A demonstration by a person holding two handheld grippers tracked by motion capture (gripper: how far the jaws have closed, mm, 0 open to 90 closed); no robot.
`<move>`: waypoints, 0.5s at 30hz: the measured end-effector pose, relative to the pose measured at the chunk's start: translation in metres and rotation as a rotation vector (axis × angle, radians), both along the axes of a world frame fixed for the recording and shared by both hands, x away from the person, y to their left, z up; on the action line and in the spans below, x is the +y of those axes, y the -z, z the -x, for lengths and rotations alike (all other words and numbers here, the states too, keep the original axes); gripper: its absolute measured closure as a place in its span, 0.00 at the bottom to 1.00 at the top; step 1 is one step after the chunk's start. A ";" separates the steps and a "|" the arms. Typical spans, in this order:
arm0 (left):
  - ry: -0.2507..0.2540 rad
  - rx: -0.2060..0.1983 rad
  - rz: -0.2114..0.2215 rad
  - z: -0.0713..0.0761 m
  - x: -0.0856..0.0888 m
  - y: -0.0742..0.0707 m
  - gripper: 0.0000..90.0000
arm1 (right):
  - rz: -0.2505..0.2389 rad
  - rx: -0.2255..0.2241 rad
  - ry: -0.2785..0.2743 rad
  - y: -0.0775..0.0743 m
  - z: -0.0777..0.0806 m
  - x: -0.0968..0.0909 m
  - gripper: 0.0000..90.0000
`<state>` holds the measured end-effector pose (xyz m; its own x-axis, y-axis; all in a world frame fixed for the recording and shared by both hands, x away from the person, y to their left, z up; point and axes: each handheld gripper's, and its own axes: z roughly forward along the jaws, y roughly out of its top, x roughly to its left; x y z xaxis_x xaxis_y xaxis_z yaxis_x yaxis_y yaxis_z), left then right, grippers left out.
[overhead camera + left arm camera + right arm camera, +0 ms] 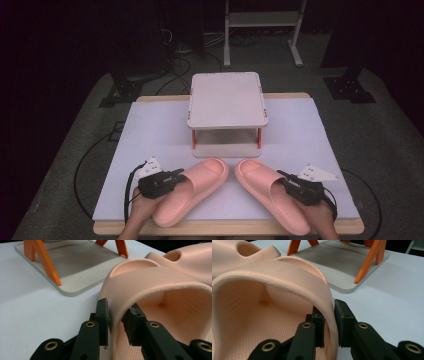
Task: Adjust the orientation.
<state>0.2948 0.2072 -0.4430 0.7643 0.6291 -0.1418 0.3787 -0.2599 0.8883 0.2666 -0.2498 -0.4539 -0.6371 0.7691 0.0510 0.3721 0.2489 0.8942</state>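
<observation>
- high view: you've got the left gripper (176, 176) and right gripper (284, 179) each clamped on a pink slipper, left slipper (200, 187) and right slipper (265, 187), toes near the little shelf (227, 100) on the white mat (150, 130).
- left gripper view: your jaws pinch the left slipper (150, 277) strap edge.
- right gripper view: same deal, jaws squeezing the right slipper (274, 272) strap.

Table lit bright, bkgd dark; close-ups sharp, soft shadows

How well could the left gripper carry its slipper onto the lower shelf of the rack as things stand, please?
Probably well: the left gripper is shut on the left slipper, and the lower shelf faces it with nothing between.
</observation>
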 end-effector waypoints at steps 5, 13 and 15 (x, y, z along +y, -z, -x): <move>0.010 -0.002 0.005 -0.001 -0.006 -0.003 0.83 | -0.013 -0.002 -0.006 -0.004 0.001 0.003 0.87; 0.012 -0.011 0.022 -0.001 -0.008 -0.012 0.83 | -0.016 -0.014 -0.009 -0.016 0.001 0.005 0.87; 0.011 -0.019 0.023 -0.001 -0.007 -0.017 0.83 | -0.022 -0.015 -0.013 -0.019 0.001 0.004 0.87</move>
